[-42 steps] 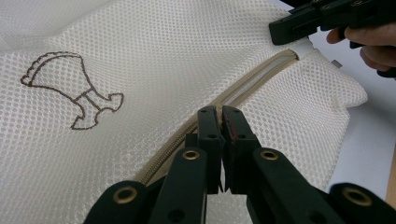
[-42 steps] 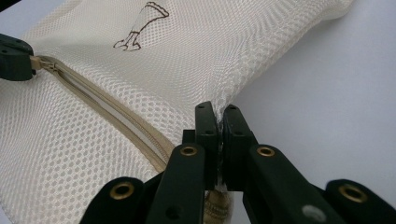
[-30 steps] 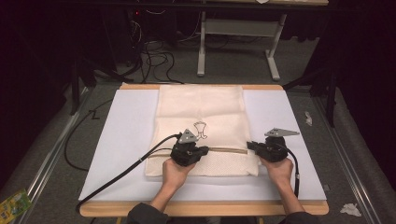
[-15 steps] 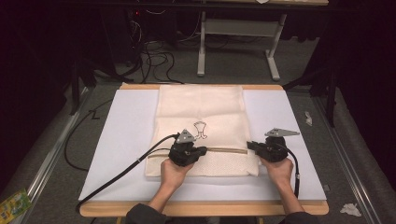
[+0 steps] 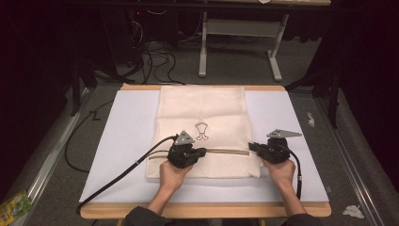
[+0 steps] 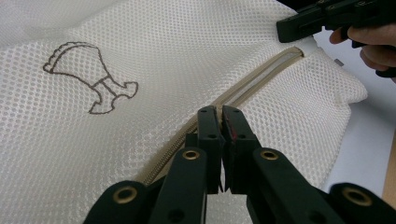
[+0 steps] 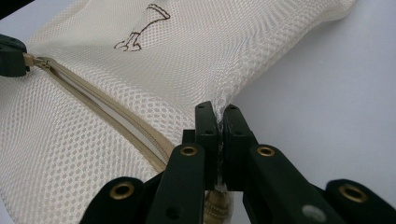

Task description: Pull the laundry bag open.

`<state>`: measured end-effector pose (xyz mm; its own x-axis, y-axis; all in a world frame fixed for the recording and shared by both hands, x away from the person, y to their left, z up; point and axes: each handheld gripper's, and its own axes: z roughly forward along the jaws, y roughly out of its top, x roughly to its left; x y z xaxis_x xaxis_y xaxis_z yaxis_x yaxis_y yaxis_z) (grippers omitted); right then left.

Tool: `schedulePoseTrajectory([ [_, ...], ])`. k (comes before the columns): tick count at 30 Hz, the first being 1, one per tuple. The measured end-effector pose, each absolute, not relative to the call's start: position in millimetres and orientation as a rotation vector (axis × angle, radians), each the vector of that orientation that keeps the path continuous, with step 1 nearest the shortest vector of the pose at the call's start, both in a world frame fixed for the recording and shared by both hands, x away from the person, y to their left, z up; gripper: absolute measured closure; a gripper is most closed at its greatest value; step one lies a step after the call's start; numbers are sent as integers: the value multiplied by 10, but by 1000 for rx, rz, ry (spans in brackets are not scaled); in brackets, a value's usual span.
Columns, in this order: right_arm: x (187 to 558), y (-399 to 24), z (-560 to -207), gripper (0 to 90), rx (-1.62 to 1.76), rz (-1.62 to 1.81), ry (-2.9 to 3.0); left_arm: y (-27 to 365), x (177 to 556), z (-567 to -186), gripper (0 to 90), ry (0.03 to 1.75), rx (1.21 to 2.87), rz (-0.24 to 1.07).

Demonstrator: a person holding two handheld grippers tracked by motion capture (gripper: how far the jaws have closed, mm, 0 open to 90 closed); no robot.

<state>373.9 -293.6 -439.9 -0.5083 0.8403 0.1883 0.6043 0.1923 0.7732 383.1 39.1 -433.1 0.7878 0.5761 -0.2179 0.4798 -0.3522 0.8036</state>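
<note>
A cream mesh bag [image 5: 202, 103] with a small dark outline print [image 5: 201, 130] lies flat on a white board [image 5: 124, 136]. A tan zipper [image 5: 228, 151] runs across its near part. My left gripper [image 5: 203, 151] is shut on the zipper pull, its jaws pinched together [image 6: 219, 112] on the track. The zipper [image 6: 280, 60] gapes between the two grippers and is closed behind the left jaws. My right gripper [image 5: 251, 146] is shut on the bag's mesh edge [image 7: 219, 112] at the zipper's right end. The left gripper [image 7: 9, 58] shows far off in the right gripper view.
The board rests on a wooden table whose front edge [image 5: 202, 210] is near the person. Black cables [image 5: 122, 172] trail off to the left and right of the hands. Table legs [image 5: 202, 47] and floor cables stand beyond the far edge. White scraps [image 5: 310, 118] lie on the floor at right.
</note>
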Motion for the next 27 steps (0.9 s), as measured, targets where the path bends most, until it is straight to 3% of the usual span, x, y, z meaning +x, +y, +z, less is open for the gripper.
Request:
schedulePoseTrajectory([
  [27, 3740, -2948, -4402, 884, 1377, 1219, 2184, 553, 3820, -4349, 871, 809, 2000, 136],
])
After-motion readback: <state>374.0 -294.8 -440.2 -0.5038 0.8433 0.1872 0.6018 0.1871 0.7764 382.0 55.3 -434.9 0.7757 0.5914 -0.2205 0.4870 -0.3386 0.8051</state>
